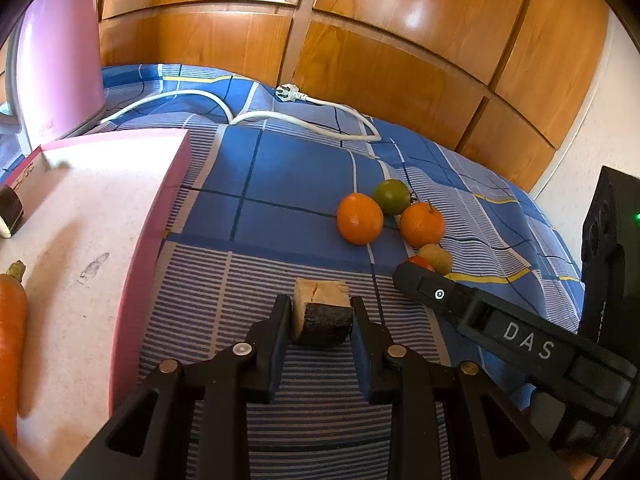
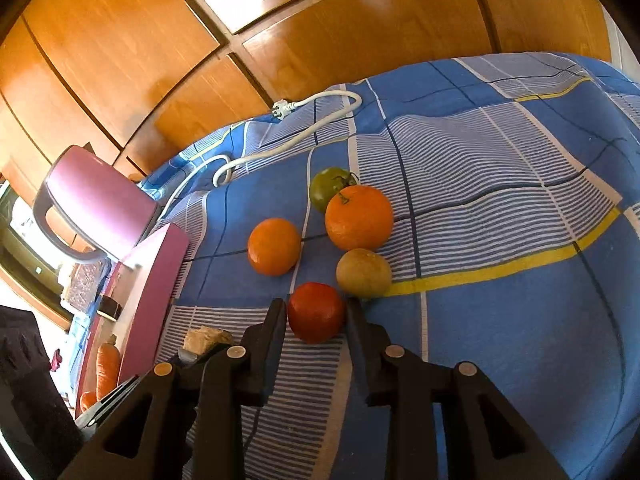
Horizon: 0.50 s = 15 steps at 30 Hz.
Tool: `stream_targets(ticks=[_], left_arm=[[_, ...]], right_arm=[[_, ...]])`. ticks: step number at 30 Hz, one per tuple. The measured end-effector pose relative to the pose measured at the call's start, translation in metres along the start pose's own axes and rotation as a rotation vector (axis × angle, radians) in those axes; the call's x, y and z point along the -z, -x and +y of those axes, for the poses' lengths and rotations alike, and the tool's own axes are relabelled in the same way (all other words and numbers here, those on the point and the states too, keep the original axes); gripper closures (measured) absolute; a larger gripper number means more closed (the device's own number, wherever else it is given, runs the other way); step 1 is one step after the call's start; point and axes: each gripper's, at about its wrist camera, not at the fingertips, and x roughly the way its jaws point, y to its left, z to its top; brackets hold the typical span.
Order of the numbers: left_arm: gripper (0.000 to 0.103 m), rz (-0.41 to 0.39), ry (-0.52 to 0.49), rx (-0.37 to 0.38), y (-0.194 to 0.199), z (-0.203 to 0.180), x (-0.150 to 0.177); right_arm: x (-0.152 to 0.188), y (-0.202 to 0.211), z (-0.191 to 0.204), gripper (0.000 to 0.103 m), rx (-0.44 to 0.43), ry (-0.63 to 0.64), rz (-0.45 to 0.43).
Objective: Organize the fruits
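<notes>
Both claws pinching produce beside the pink tray.

The pink tray (image 1: 80, 216) holds a carrot (image 1: 12, 340) and, near its far corner, a dark chunk that may be another cut piece. The left gripper (image 1: 322, 312) pinches a dark-skinned cut piece (image 1: 322, 316) just off the tray's rim; the right gripper (image 2: 316, 312) clasps a red tomato (image 2: 316, 312) over the blue checked cloth (image 2: 500, 320). Two oranges (image 2: 359, 217), a green tomato (image 2: 329, 188) and a yellowish fruit (image 2: 363, 272) cluster beyond; bare cloth lies to their right.

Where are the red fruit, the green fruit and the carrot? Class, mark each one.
red fruit (image 2: 316, 312), right wrist view, middle of its skin
green fruit (image 1: 392, 197), left wrist view, its centre
carrot (image 1: 11, 340), left wrist view, mid-body
</notes>
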Motion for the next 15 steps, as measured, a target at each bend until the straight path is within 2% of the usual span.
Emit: stream_targets(ticks=[7,15], left_arm=[[0.073,-0.003,-0.001,0.018,0.0005,-0.002,0.0026],[0.075,-0.013,-0.018,-0.006,0.0066,-0.005,0.0061]], right_arm=[[-0.0005,-0.0007,0.0047,0.075,0.032,0.04,0.009],[0.0021,0.002,0.0112,0.076,0.074,0.097,0.007]])
